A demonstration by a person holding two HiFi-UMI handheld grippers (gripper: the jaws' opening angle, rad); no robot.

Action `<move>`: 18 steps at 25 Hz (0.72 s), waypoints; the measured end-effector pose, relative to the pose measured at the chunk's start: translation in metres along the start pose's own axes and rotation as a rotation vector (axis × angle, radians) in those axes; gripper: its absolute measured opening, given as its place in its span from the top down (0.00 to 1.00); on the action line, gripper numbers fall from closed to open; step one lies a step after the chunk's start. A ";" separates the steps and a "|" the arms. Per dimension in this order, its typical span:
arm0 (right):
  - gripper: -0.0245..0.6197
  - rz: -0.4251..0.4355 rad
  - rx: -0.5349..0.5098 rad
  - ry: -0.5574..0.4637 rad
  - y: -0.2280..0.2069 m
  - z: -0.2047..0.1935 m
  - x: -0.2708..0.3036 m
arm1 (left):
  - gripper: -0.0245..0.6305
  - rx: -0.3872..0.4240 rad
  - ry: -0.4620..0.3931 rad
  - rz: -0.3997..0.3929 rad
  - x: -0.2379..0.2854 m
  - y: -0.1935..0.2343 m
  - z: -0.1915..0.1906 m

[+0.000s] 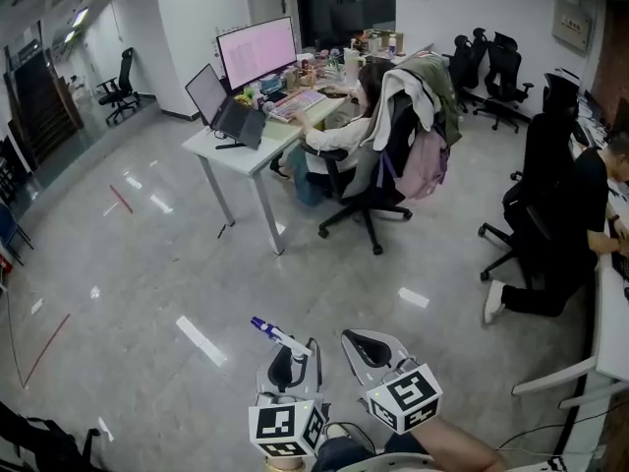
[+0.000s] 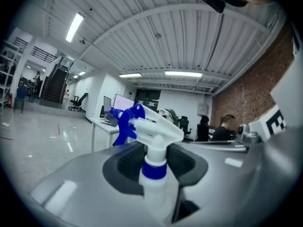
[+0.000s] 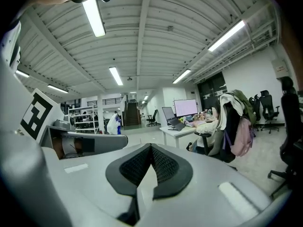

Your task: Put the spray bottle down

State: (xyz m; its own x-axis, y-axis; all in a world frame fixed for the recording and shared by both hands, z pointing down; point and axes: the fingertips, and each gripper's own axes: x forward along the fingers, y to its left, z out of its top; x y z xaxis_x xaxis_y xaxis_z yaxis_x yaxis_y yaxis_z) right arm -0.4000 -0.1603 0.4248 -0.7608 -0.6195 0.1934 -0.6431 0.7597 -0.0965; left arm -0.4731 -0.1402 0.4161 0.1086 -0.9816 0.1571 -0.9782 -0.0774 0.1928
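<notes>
The spray bottle (image 1: 279, 337) has a white trigger head with a blue nozzle and a blue collar. It stands upright between the dark pads of my left gripper (image 1: 292, 360), which is shut on its neck. In the left gripper view the spray bottle (image 2: 150, 138) fills the middle, its nozzle pointing left, and the left gripper (image 2: 154, 168) clasps it below the collar. My right gripper (image 1: 368, 346) hangs just to the right, low over the floor. In the right gripper view the right gripper (image 3: 151, 161) has its pads together with nothing between them.
A white desk (image 1: 242, 153) with a monitor and a laptop stands ahead, with a person in an office chair (image 1: 378, 155) at it. Another seated person (image 1: 565, 224) and a white desk edge (image 1: 607, 332) are on the right. Shiny grey floor (image 1: 147, 264) lies below.
</notes>
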 end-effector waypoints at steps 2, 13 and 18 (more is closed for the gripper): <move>0.96 -0.032 0.002 -0.010 -0.019 0.002 -0.014 | 0.75 0.013 0.003 -0.037 0.010 -0.023 0.000; 0.96 -0.203 0.021 -0.050 -0.165 0.010 -0.132 | 0.75 0.071 0.011 -0.224 0.074 -0.204 -0.007; 0.96 -0.321 0.023 -0.086 -0.236 0.007 -0.205 | 0.75 0.074 0.028 -0.337 0.103 -0.301 -0.024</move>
State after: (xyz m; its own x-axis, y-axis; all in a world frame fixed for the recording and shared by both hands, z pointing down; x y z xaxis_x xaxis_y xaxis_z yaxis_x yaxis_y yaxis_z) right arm -0.0928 -0.2145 0.4010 -0.5227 -0.8418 0.1348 -0.8524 0.5186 -0.0664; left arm -0.1630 -0.2135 0.3970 0.4320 -0.8934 0.1229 -0.8963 -0.4103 0.1682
